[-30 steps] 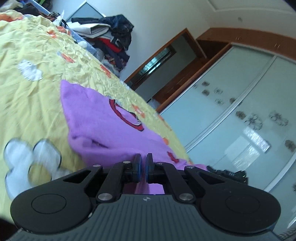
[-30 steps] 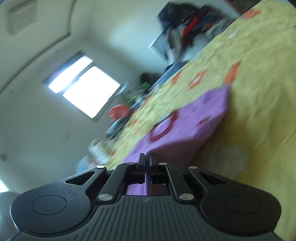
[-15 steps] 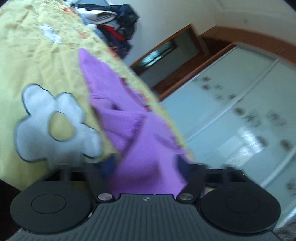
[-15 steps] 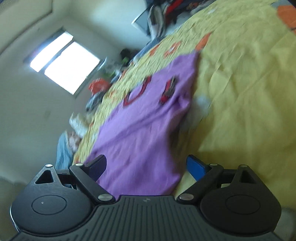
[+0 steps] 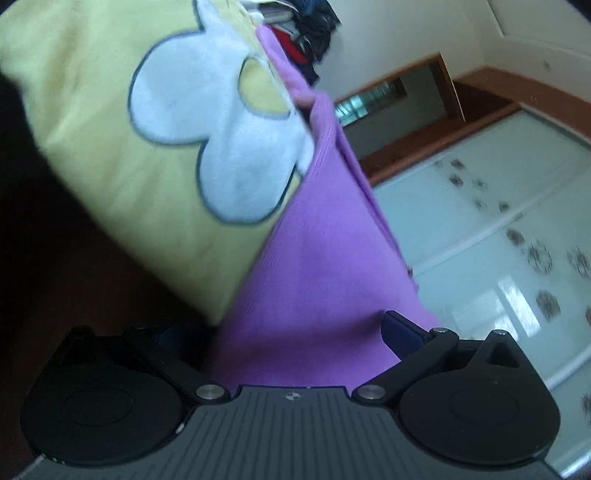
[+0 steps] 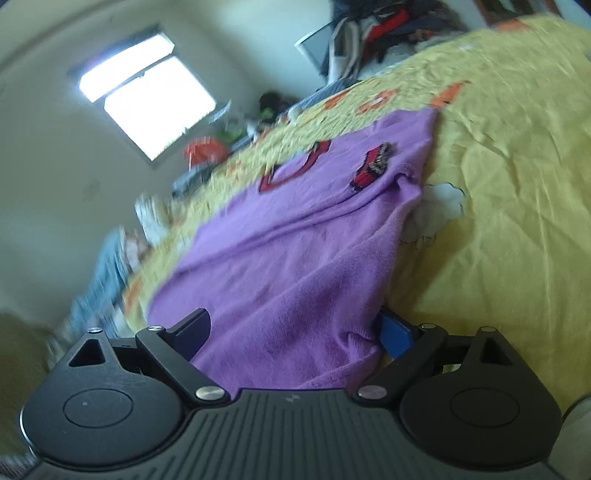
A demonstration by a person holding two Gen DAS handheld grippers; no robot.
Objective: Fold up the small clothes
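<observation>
Both grippers spread wide over the purple top on the bed, nothing gripped.

Left gripper [image 5: 288, 332] sits tilted low at the edge of the bed, fingers apart, with the purple top [image 5: 314, 266] lying loose in the gap; only its right blue pad [image 5: 400, 332] shows clearly, the other's lost in shadow. Right gripper [image 6: 293, 330] is just as wide, its pads either side of the same top [image 6: 295, 240], which lies flat on the yellow bedspread [image 6: 498, 221]. Red neckline [image 6: 295, 166] and a red car patch [image 6: 371, 168] on it, no readable writing. White flower appliqué [image 5: 218, 129] beside the top, clothes pile [image 6: 376, 29] at the far end.
</observation>
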